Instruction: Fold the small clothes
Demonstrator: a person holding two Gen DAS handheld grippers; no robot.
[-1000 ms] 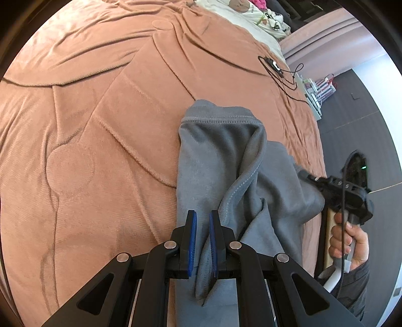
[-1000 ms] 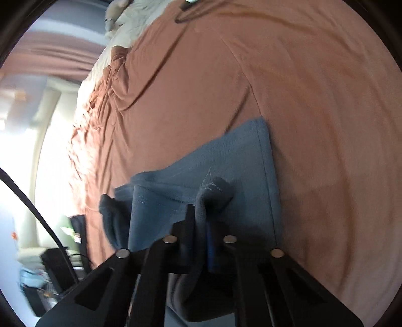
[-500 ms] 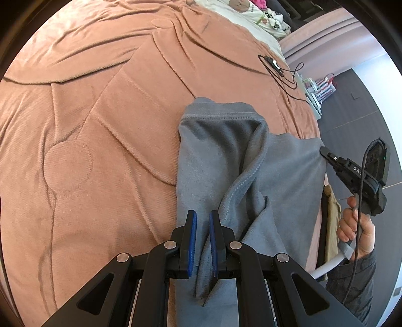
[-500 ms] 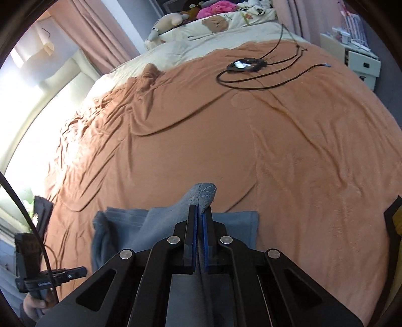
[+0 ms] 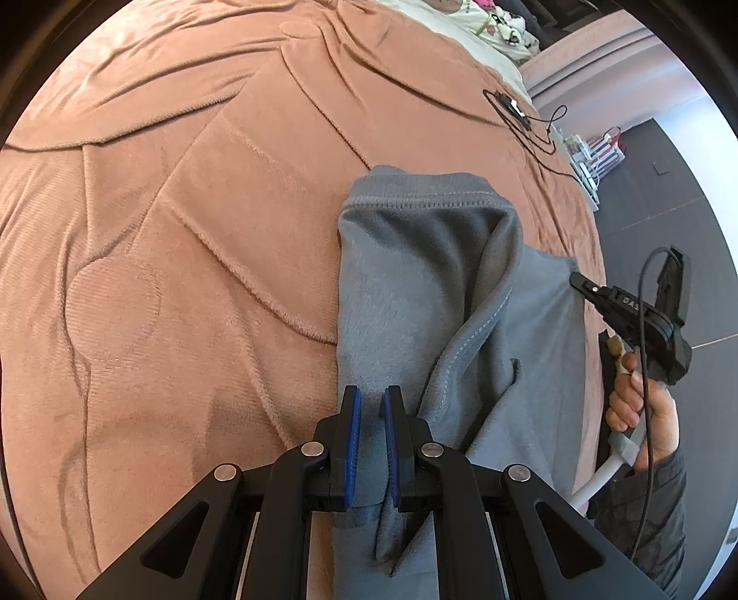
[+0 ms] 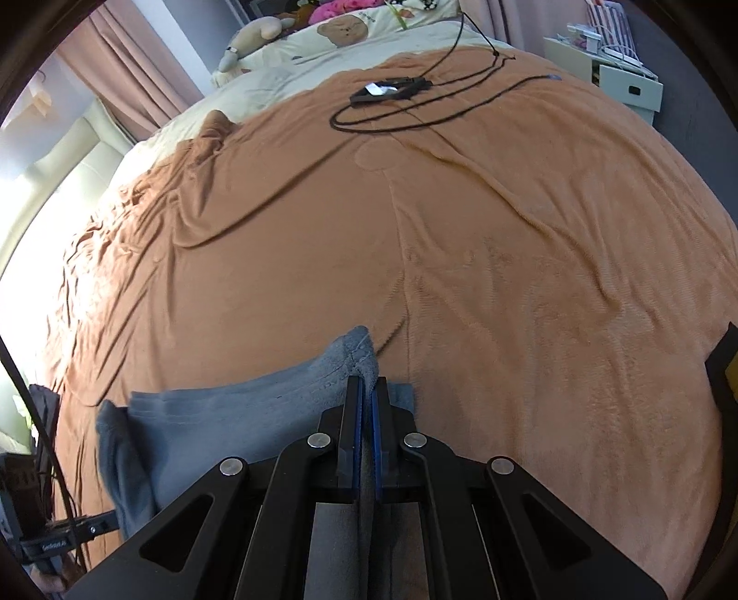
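A small grey fleece garment point(image 5: 429, 295) lies on an orange-brown blanket point(image 5: 184, 207), hem band at the far end. My left gripper point(image 5: 369, 406) is shut on a bunched fold at its near edge. My right gripper point(image 6: 366, 385) is shut on a corner of the same garment point(image 6: 258, 406), held a little above the blanket. In the left wrist view the right gripper point(image 5: 582, 282) pinches the cloth's right edge, a hand point(image 5: 645, 406) on its handle. The left gripper point(image 6: 99, 519) shows at the lower left of the right wrist view, pinching the garment's left end.
A black cable with a small device point(image 6: 392, 90) lies far up the blanket. Pillows and soft toys point(image 6: 341, 27) sit at the headboard end. White shelving point(image 6: 613, 69) stands beyond the bed's right side. Dark floor point(image 5: 655, 194) borders the bed.
The right gripper swung up and rolled, lifting its corner of the grey garment; the cloth between the grippers went from bunched to spread. The left gripper stayed put.
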